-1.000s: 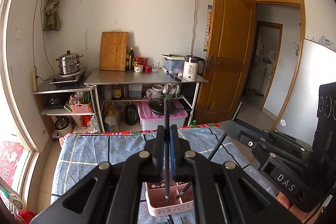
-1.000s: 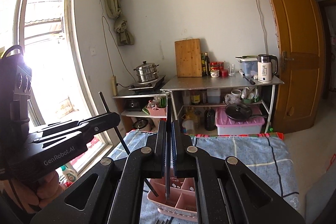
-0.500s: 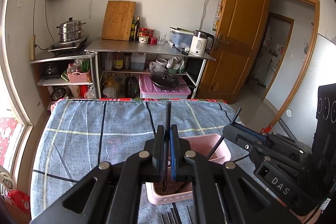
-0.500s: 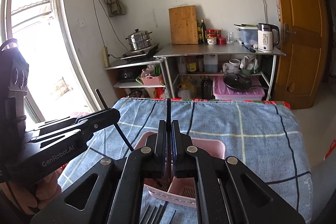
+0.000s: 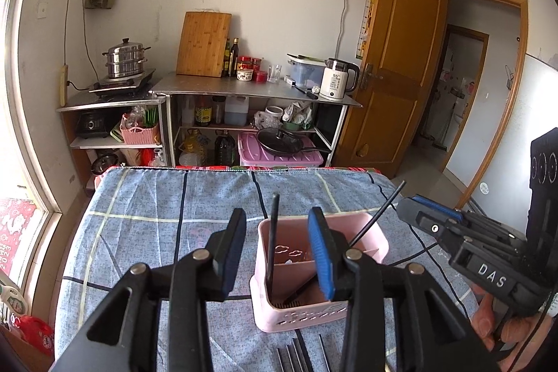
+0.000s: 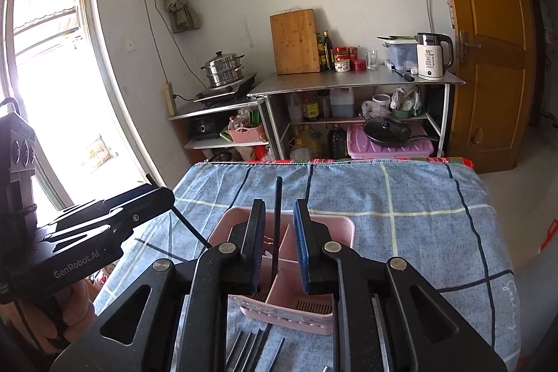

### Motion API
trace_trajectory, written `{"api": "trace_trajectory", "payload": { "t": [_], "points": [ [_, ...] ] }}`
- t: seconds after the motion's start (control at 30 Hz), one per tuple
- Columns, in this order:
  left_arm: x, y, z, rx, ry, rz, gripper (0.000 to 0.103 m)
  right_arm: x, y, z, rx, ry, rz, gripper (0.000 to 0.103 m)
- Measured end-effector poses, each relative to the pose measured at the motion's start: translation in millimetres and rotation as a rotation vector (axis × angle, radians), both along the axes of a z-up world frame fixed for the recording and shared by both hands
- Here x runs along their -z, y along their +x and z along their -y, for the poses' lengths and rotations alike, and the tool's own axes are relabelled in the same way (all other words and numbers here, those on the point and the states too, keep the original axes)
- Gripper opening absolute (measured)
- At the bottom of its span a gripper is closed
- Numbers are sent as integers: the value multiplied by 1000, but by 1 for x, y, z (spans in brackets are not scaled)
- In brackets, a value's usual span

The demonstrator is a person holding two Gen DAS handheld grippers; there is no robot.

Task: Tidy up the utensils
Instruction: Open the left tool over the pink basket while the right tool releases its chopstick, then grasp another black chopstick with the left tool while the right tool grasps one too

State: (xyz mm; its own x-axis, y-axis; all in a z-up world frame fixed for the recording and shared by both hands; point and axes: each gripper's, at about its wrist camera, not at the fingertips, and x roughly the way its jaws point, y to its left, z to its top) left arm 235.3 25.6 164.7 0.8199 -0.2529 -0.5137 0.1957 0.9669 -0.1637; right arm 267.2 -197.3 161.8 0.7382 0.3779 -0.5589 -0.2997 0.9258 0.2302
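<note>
Two grippers, left gripper (image 5: pixel 277 253) and right gripper (image 6: pixel 277 244), have fingers wide apart, each around a loose black stick (image 5: pixel 272 232) standing in the pink box (image 5: pixel 369 246).

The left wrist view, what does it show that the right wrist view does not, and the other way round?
Only the left wrist view shows the open doorway into the next room, and the right gripper from outside.

Only the right wrist view shows the bright window, and the left gripper from outside.

Both show the pink utensil box on the blue checked cloth, thin black utensils standing in it, more black utensils lying in front of it, and open jaws.
</note>
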Motion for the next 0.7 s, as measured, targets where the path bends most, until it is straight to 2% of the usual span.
{"api": "trace_trajectory", "payload": {
  "t": [0.1,0.17,0.27,0.6,0.7],
  "points": [
    [3,-20,-3,-19,12,33,45,-1,-17,10,10,27,22,23],
    [9,-36,-5,-27,16,51,48,0,-32,17,11,50,37,23],
    [30,-58,-10,-31,5,36,52,12,-56,25,22,51,21,23],
    [118,-95,-6,7,-12,-149,52,97,-108,19,-20,6,-166,23],
    [143,-93,1,31,10,-225,41,127,-113,5,-64,-3,-245,20]
  ]
}}
